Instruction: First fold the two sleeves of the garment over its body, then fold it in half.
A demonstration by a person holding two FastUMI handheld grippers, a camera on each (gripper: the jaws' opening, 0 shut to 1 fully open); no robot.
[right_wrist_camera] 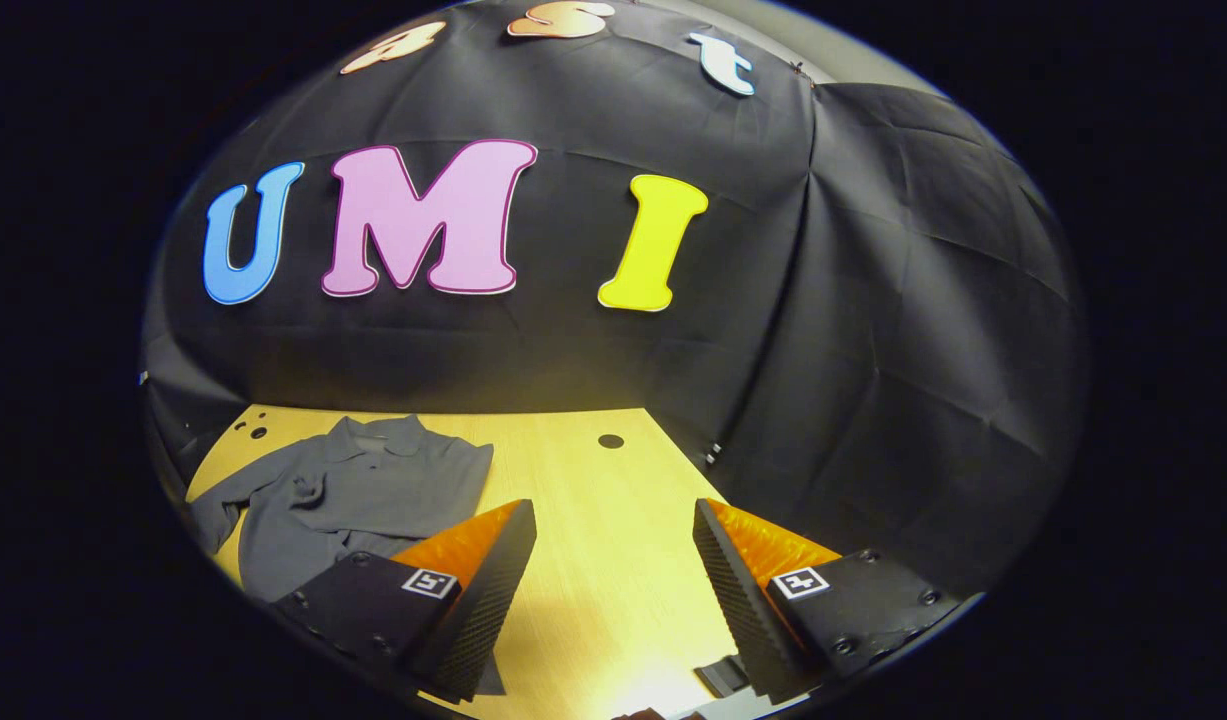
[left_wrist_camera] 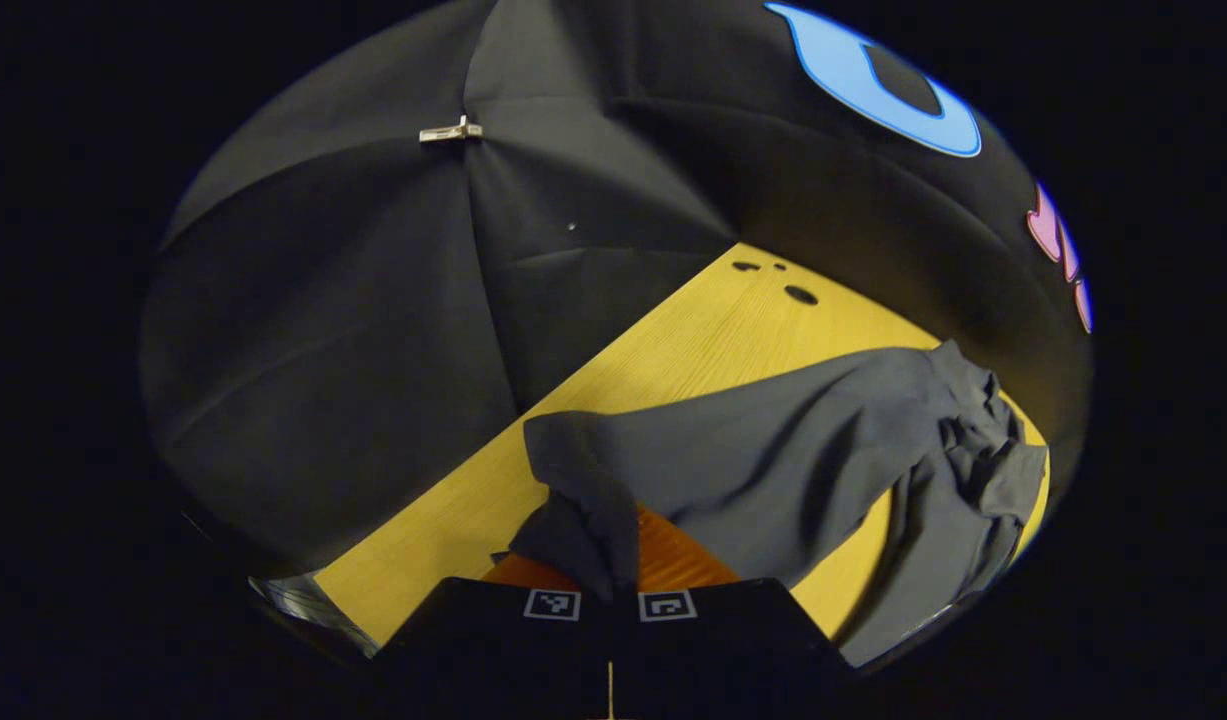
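left gripper clamped on garment sleeve; i carry it flat across the body. right gripper fingers apart, idle.

No readable words, brands or numbers appear on the shirt or the table. Each gripper finger carries only a small square black-and-white coded marker, a pattern rather than legible text.

Left hand-held gripper pinches grey garment above table.
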